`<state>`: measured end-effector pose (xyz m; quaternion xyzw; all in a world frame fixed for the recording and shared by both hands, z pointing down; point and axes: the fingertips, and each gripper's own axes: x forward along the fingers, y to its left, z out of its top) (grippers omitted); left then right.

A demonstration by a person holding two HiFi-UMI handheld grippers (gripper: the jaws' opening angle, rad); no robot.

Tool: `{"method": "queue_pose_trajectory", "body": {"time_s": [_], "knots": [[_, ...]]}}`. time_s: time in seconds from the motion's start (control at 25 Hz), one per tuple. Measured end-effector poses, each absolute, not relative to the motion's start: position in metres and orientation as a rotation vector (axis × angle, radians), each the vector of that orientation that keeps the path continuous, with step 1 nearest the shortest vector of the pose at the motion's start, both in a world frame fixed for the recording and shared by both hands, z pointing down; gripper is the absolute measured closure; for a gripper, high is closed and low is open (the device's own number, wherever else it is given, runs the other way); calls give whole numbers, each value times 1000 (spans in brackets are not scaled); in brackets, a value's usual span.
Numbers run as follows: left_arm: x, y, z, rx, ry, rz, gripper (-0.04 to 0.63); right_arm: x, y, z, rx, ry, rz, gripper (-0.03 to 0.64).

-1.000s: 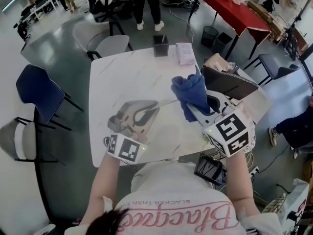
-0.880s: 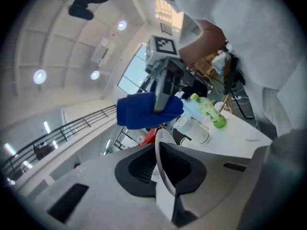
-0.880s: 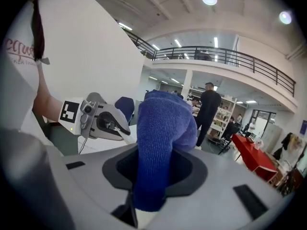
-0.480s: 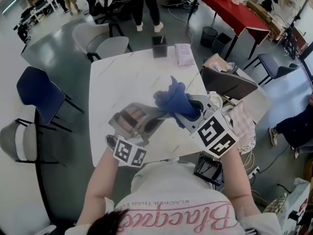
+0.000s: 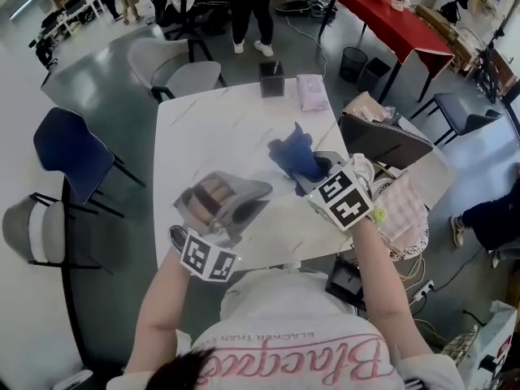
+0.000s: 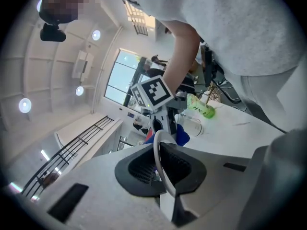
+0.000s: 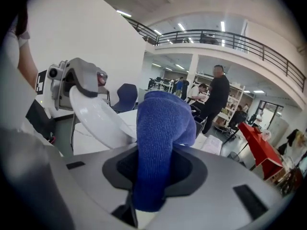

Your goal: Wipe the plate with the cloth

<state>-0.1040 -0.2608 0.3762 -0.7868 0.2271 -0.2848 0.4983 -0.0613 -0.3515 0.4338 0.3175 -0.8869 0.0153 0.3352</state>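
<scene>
My left gripper (image 5: 244,195) is shut on the rim of a white plate (image 7: 96,116) and holds it tilted above the table. In the left gripper view the plate rim (image 6: 157,152) runs edge-on between the pads of that gripper (image 6: 160,169). My right gripper (image 5: 313,171) is shut on a blue cloth (image 5: 294,154), which bulges up out of its jaws (image 7: 160,143). The cloth sits right beside the plate's face; whether they touch I cannot tell. From the left gripper view the right gripper (image 6: 159,124) and the cloth (image 6: 183,134) show just beyond the plate.
The white marble table (image 5: 211,128) carries a black box (image 5: 271,79) and a pink pack (image 5: 312,92) at its far edge. A blue chair (image 5: 69,157) stands left, a grey chair (image 5: 175,67) behind, a dark open case (image 5: 382,140) right. People stand beyond.
My right gripper has come down and leftward with the cloth, close to the plate. My left gripper has rolled, turning the plate, and shifted slightly.
</scene>
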Motion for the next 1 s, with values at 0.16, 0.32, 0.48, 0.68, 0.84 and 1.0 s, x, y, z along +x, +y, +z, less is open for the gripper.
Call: {"method": "queue_pose_trajectory", "body": {"time_s": [0.16,0.32,0.48,0.68,0.84,1.0], "knots": [[-108,-258,378,-1895,536,-699,571,-63,-364,443,856,-2305,63,506],[-110,-255,385,-1887,514,-720,571,-55,-361,424,895,-2336,62,506],[-111,-255,391,-1873,488,-732,571,-55,-347,395,851,-2352,-5,506],[-109,-253,396,-1856,429,-737,571,-72,-318,371,646,-2360,-57,506],[-102,-251,399,-1829,376,-723,571,-90,-303,371,460,-2357,-95,506],[-94,-246,405,-1797,301,-718,571,-104,-294,384,297,-2286,-185,506]]}}
